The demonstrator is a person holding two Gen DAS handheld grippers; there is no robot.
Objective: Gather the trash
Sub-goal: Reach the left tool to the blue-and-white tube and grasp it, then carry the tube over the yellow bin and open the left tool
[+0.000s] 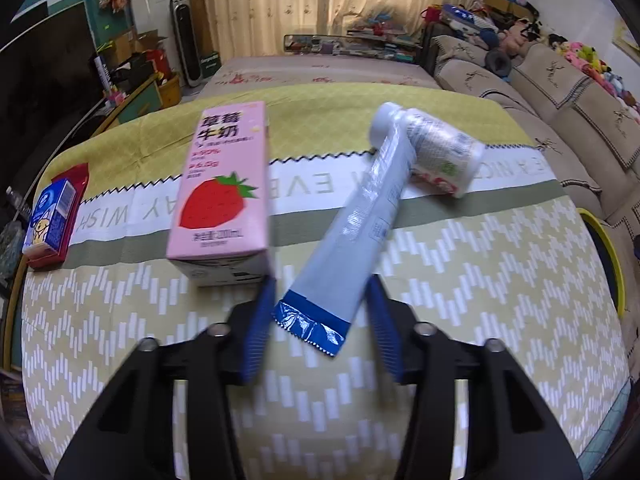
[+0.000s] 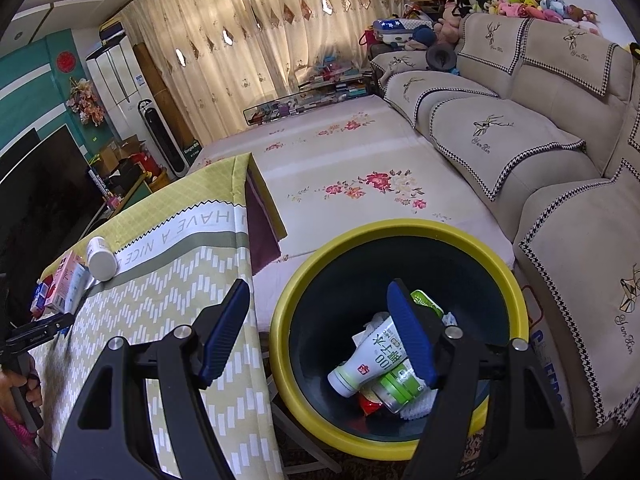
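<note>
Item: toothpaste tube, mid-tablecloth, cap resting against white bottle. Left gripper jaws straddled its crimped end, not visibly pinching; best squeezed squarely. Right gripper spread, empty, above bin.

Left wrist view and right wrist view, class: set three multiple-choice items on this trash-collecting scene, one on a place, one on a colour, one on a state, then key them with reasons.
1. Where does the tube's crimped end lie?
A. between the left gripper's fingers
B. in the bin
C. on the sofa

2. What colour is the bin's rim?
A. red
B. yellow
C. white

3. How is the right gripper?
A. shut on a bottle
B. shut, empty
C. open, empty

Key: 1 A, the blue pads flank the crimp; 2 B, a yellow ring circles the dark bin; 3 C, its fingers stand wide apart, nothing between.
</note>
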